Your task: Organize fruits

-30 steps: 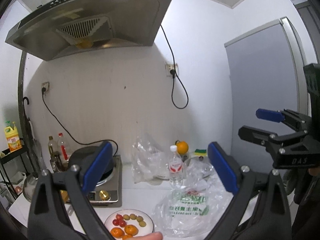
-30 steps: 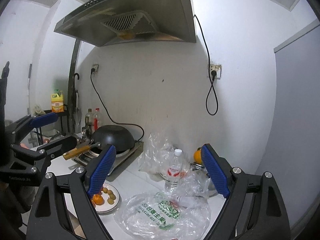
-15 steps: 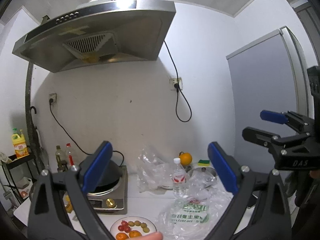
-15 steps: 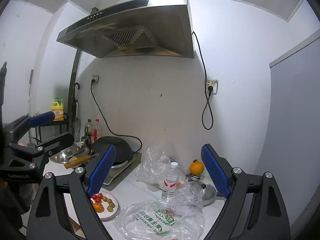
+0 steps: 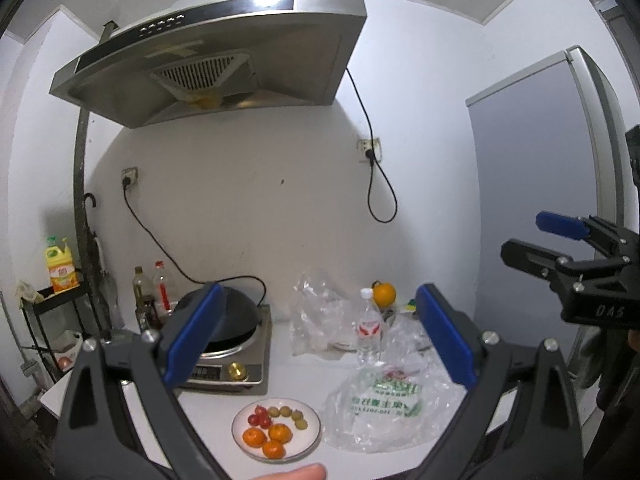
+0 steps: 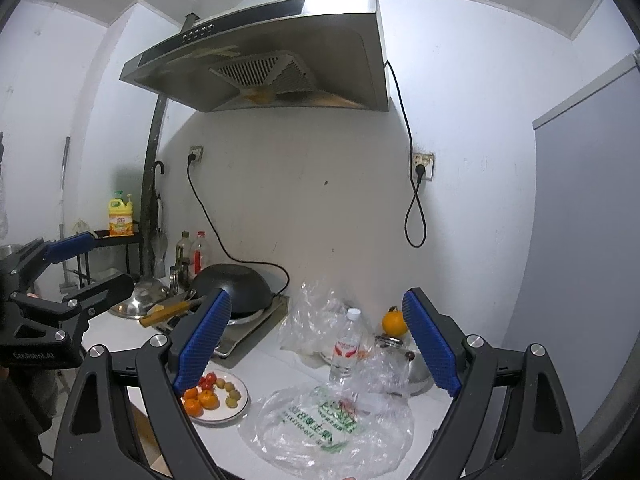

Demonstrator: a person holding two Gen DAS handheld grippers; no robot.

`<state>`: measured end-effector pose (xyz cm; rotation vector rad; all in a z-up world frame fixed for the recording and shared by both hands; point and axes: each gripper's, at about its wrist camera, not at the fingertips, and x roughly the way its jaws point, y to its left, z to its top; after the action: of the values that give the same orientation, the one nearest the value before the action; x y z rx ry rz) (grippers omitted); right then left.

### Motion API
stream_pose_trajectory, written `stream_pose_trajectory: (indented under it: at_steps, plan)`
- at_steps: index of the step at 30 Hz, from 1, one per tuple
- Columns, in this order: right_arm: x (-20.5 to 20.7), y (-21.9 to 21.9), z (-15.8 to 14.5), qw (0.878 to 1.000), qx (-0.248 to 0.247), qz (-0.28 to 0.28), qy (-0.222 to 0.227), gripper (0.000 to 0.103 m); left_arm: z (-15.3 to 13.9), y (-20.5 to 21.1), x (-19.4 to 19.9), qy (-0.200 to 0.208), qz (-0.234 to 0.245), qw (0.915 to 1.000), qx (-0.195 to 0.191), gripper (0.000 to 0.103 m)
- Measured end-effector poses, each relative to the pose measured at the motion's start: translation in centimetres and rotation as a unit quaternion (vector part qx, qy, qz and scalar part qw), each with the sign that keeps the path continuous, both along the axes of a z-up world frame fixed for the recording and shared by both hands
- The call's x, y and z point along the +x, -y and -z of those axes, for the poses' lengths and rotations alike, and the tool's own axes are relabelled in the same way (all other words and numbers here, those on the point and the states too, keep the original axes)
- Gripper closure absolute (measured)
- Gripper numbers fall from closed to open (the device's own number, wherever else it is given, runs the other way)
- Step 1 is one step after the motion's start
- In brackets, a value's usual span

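Observation:
A white plate (image 5: 316, 426) (image 6: 243, 402) sits near the counter's front edge. It holds tangerines (image 5: 276, 436), cherry tomatoes (image 5: 259, 416) and small green fruits (image 5: 290, 414). Right of it lies a green-printed plastic bag (image 5: 384, 404) (image 6: 320, 428). A single orange (image 5: 384, 293) (image 6: 394, 322) rests at the back, behind a water bottle (image 5: 369, 328). My left gripper (image 5: 318, 294) (image 6: 100, 264) and right gripper (image 6: 316, 296) (image 5: 524, 234) hover level in front of the counter, well short of the fruit. Both are open with nothing between the fingers.
A black wok on an induction cooker (image 5: 228, 360) stands left of the plate under a steel range hood (image 5: 216, 52). Oil bottles (image 5: 160, 292), a crumpled clear bag (image 5: 316, 312), a metal bowl (image 6: 416, 372), a grey fridge (image 5: 540, 200) and a side rack with a detergent bottle (image 5: 58, 264) surround the counter.
Both grippers have drawn back from the counter. The plate, bag and hood look smaller and show more fully. Neither pair of jaws has changed its width.

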<state>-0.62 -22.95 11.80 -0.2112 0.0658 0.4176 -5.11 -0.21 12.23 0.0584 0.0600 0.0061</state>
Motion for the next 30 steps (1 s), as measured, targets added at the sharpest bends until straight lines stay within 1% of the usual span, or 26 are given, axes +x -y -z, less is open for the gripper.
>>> stream_pose_trajectory:
  at_steps: [3,9,17,30]
  plan:
    - [-0.31,-0.11,0.22,1.0,0.002,-0.001,-0.002,0.013,0.34,-0.27,-0.16,-0.003,0.002,1.0,-0.004,0.006]
    - [-0.46,-0.17,0.14,1.0,0.008,0.004,0.001,0.013,0.39,-0.8,-0.38,0.005,-0.001,1.0,-0.007,0.006]
    - [-0.22,-0.35,0.3,1.0,0.007,-0.005,-0.003,0.013,0.4,-0.61,-0.49,0.009,-0.005,0.9999,-0.004,0.006]
    - [-0.5,-0.18,0.44,1.0,0.005,-0.002,-0.001,0.013,0.46,-0.68,-0.72,0.011,-0.006,0.9999,-0.002,0.006]
